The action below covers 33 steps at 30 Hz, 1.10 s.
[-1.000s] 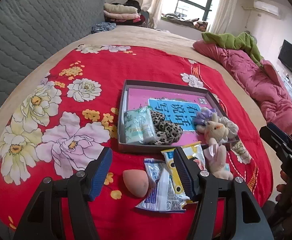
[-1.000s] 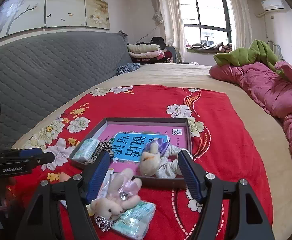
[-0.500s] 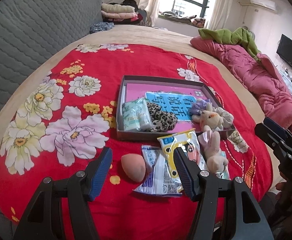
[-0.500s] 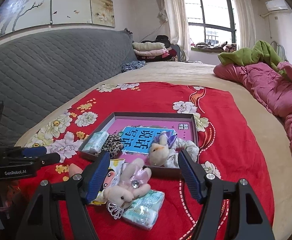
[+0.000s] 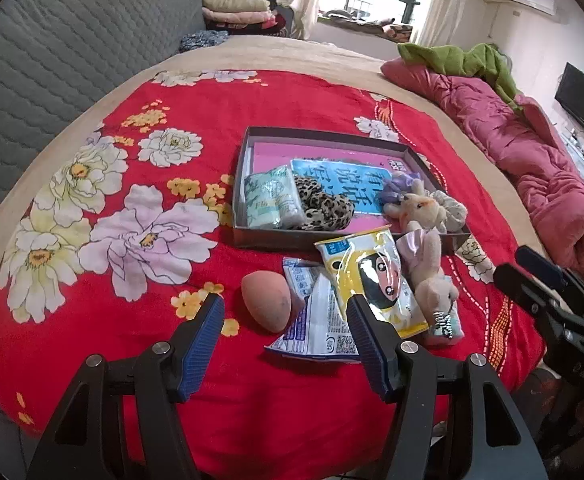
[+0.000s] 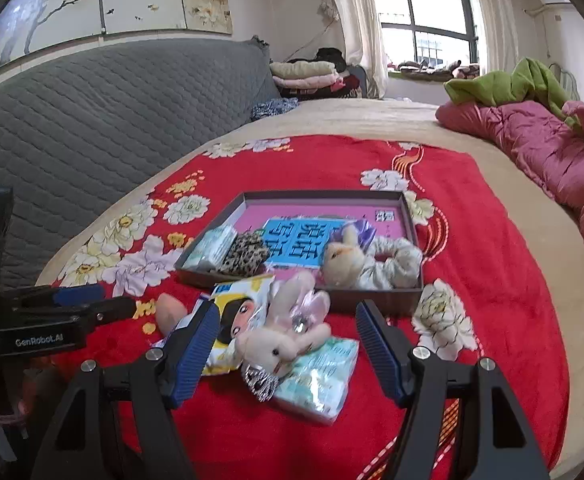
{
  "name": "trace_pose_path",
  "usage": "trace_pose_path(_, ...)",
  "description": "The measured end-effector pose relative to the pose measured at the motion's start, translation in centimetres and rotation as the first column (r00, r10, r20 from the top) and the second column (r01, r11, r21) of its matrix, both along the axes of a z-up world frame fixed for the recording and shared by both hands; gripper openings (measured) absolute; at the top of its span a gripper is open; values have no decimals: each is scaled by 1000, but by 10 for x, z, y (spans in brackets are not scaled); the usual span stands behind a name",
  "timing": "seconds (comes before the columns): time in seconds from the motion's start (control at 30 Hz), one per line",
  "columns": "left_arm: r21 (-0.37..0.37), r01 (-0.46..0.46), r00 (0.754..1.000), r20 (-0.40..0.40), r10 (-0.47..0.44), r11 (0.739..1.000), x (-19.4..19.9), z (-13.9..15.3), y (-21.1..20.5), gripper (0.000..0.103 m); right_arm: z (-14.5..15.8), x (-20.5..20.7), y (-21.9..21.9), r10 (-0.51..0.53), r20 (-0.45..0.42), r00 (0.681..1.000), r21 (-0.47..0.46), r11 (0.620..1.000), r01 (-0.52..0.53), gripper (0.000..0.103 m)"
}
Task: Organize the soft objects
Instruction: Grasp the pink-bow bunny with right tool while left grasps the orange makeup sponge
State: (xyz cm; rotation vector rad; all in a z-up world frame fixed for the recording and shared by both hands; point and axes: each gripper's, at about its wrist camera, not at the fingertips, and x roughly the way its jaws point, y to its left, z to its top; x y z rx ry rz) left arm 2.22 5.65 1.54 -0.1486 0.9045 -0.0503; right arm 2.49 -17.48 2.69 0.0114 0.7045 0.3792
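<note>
A shallow grey box (image 5: 320, 134) (image 6: 408, 216) on the red floral blanket holds a tissue pack (image 5: 268, 197), a leopard scrunchie (image 5: 324, 204), a beige plush (image 5: 416, 210) (image 6: 344, 258) and a white scrunchie (image 6: 396, 260). In front of it lie a peach sponge (image 5: 266, 300) (image 6: 170, 308), a white-blue packet (image 5: 316, 320), a yellow packet (image 5: 376, 276) (image 6: 240, 304), a pink-eared bunny plush (image 5: 428, 268) (image 6: 284, 336) and a tissue pack (image 6: 316, 376). My left gripper (image 5: 288, 340) is open, just short of the sponge. My right gripper (image 6: 288, 344) is open, with the bunny between its fingers.
A grey quilted headboard (image 5: 52, 40) (image 6: 92, 112) runs along the left. A pink quilt (image 5: 532, 160) (image 6: 552, 148) with a green garment lies at the right. Folded clothes (image 6: 304, 74) are stacked at the far end. The blanket's near edge drops off below the grippers.
Both grippers have pulled back and risen a little, so the box and the loose items sit farther up in both views. Both stay open. No object has moved.
</note>
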Motion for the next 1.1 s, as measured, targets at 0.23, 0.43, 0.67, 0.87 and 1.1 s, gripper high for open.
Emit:
trace_pose_path(0.23,1,-9,1000,-19,10,1000,-2,-6,-2,65,-17,-2,5,7,-52,999,-10,1000,-8,70)
trace_pose_path(0.43,-3,-6,999,-37,6,1000,1,-13,-3,65,-26,0,10,16,-69,997,-21,1000,-17,70)
trace_pose_path(0.67,-2,-9,999,-52,9,1000,3,-19,-1,65,-35,2,15,26,-86,996,-30,999,-29,70)
trace_pose_path(0.87,-9,-29,996,-88,28,1000,8,-34,3,65,-45,7,17,17,-107,994,-33,999,-20,70)
trace_pose_path(1.1,-15,-39,995,-96,38,999,11,-41,5,65,-57,17,27,4,-120,993,-47,999,-10,70)
